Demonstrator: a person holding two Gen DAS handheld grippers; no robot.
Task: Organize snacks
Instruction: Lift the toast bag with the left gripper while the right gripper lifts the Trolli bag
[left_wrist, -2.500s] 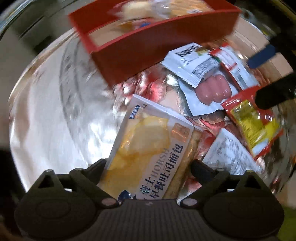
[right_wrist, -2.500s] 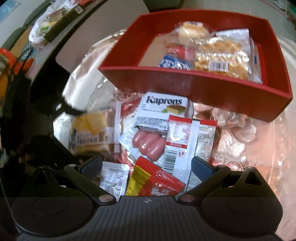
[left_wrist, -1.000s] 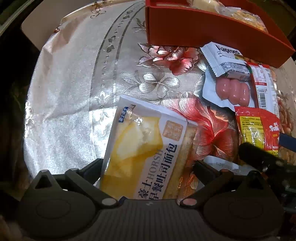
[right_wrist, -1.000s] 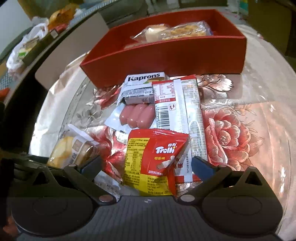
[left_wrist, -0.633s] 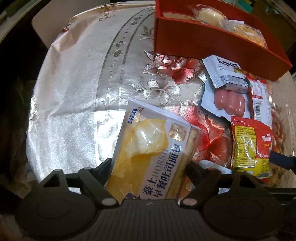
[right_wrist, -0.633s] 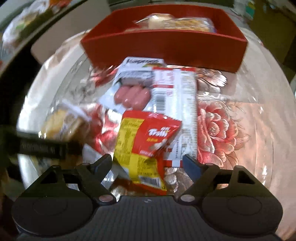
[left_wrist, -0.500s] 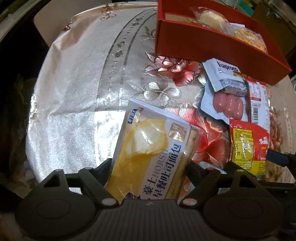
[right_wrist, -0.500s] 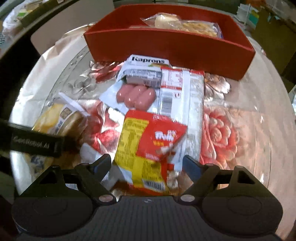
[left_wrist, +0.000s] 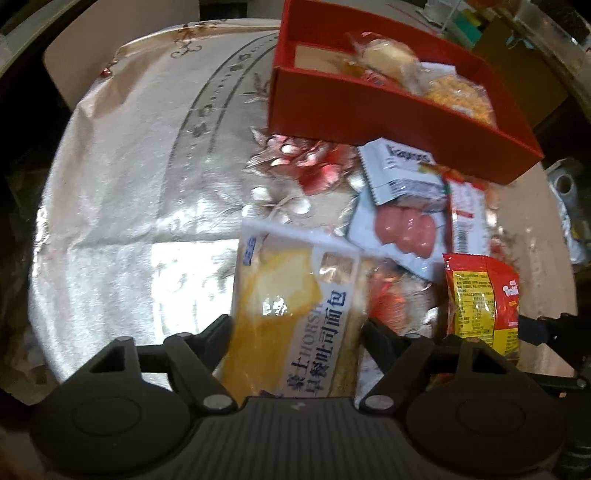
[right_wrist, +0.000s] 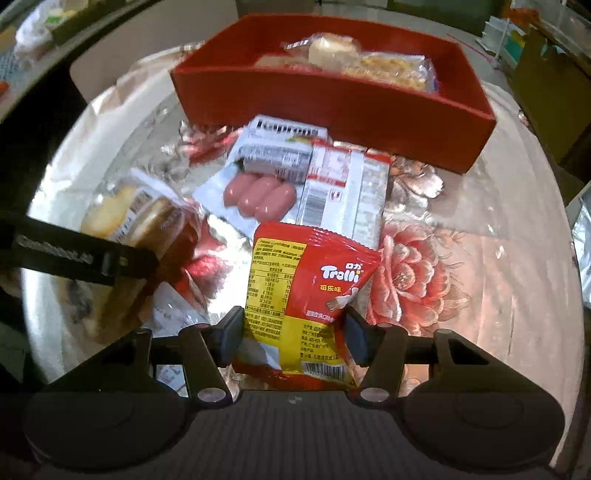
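I have the bread packet (left_wrist: 295, 317) between the fingers of my left gripper (left_wrist: 295, 332), which are closed in against its two long sides, and the red-and-yellow gummy bag (right_wrist: 306, 295) pinched at its lower half by my right gripper (right_wrist: 293, 332). Both lie near the front of the table, well short of the red box (right_wrist: 332, 99) at the far side, where I judge they belong.

The bread is soft and its wrapper slippery, so squeezing hard could crush the slice, while a light hold could let it slide out on the lift. The gummy bag is thin, crinkled film; I hold it low, so its top may flop over and catch on the box's near wall as I carry it across.

My two grippers are close together here: the left one's finger (right_wrist: 85, 254) shows as a dark bar just beside the gummy bag in my right view. Lifting both at once, I could knock one against the other.

Between me and the box lie the sausage pack (right_wrist: 258, 197), the grey wafer packet (right_wrist: 280, 147) partly over it, and a long red-and-white packet (right_wrist: 343, 192) beside them. A low pass would drag across these. A crumpled white wrapper (right_wrist: 177, 314) lies between the two held packets. The box already holds some bagged snacks (right_wrist: 369, 61), mostly to its right, leaving room at the left. The flowered tablecloth (left_wrist: 129, 184) is shiny and slick, so anything I nudge will slide.
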